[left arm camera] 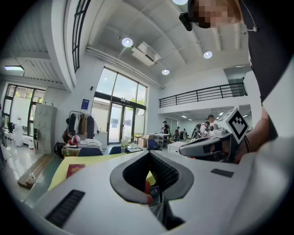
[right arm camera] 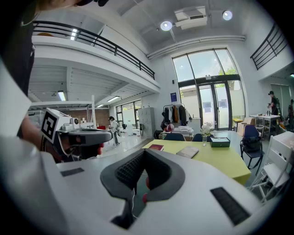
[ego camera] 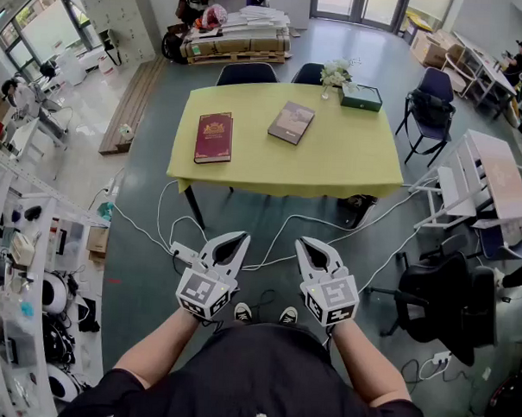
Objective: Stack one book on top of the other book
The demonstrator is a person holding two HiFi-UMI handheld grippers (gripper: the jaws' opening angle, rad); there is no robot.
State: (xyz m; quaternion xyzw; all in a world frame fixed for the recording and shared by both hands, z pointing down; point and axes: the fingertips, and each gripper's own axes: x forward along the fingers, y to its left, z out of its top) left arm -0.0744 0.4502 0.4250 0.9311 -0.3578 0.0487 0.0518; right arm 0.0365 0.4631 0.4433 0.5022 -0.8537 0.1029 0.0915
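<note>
Red book (ego camera: 214, 137) near yellow table (ego camera: 349, 160) edge

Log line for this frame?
stage: pre-grasp | left gripper: shut, empty | right gripper: shut, empty | red book, brown book: apart on table

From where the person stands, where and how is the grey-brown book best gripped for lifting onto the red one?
Probably pinch the grey-brown book at its near edge, coming in low from the person's side of the table. It lies flat and skewed, so only its thin edges offer a bite, and nothing crowds the near one.
</note>
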